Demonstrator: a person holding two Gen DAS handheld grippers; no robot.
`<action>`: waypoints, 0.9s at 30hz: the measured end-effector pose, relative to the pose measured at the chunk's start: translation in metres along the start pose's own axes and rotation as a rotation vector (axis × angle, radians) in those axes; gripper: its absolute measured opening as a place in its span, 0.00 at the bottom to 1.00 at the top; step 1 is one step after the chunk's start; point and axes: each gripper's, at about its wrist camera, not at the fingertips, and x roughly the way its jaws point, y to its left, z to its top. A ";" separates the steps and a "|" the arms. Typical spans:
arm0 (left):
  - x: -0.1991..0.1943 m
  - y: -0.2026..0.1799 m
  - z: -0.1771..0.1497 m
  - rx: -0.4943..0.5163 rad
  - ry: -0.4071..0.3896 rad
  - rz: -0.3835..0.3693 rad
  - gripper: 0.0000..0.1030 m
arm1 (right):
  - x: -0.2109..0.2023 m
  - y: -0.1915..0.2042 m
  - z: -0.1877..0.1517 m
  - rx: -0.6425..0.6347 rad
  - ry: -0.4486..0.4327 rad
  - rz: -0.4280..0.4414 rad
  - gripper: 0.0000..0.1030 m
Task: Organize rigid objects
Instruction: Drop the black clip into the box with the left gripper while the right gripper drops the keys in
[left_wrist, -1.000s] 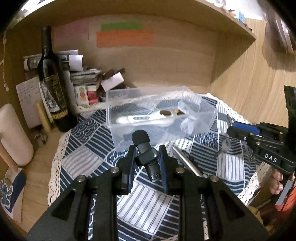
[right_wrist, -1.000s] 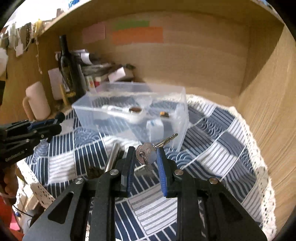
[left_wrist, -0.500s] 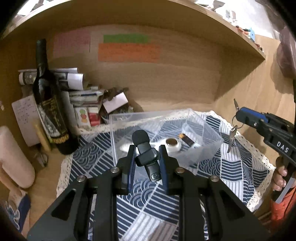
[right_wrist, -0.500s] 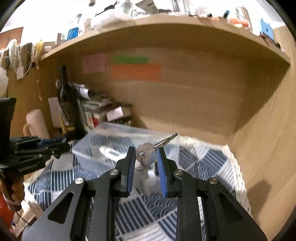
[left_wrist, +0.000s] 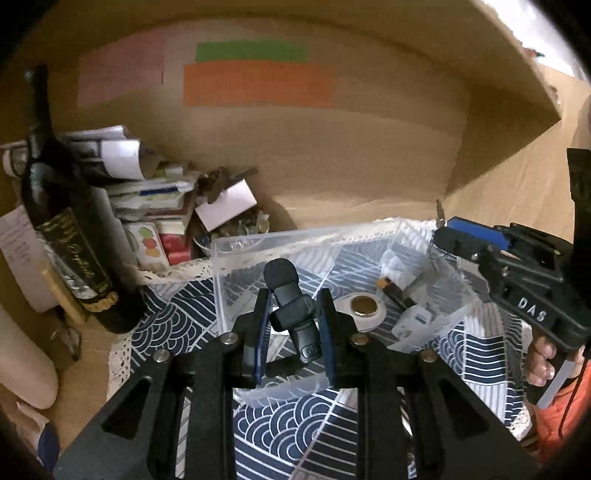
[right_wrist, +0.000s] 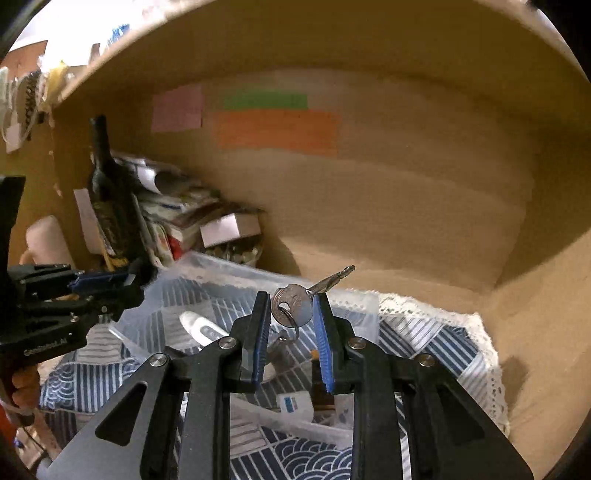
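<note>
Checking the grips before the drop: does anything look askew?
The key sits tilted in the right tool, blade pointing up-right, its ring dangling below. The mini microphone in the left tool also leans, over the clear bin.

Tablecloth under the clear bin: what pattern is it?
The tablecloth is navy and white patchwork of wave scallops and stripes, with white lace edging; clearest in the left wrist view.

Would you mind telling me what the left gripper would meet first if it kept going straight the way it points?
Probably the clear bin: the left gripper, shut on the microphone, points at its near wall or just over the rim; depth is unclear.
</note>
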 end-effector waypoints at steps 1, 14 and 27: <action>0.005 0.000 0.000 0.001 0.009 -0.001 0.23 | 0.009 0.000 -0.003 -0.001 0.022 0.002 0.21; 0.053 0.006 -0.003 -0.019 0.111 -0.002 0.23 | 0.069 -0.007 -0.026 0.006 0.222 0.027 0.03; 0.011 -0.009 -0.001 0.008 0.027 0.040 0.63 | 0.027 -0.003 -0.018 0.009 0.152 0.044 0.29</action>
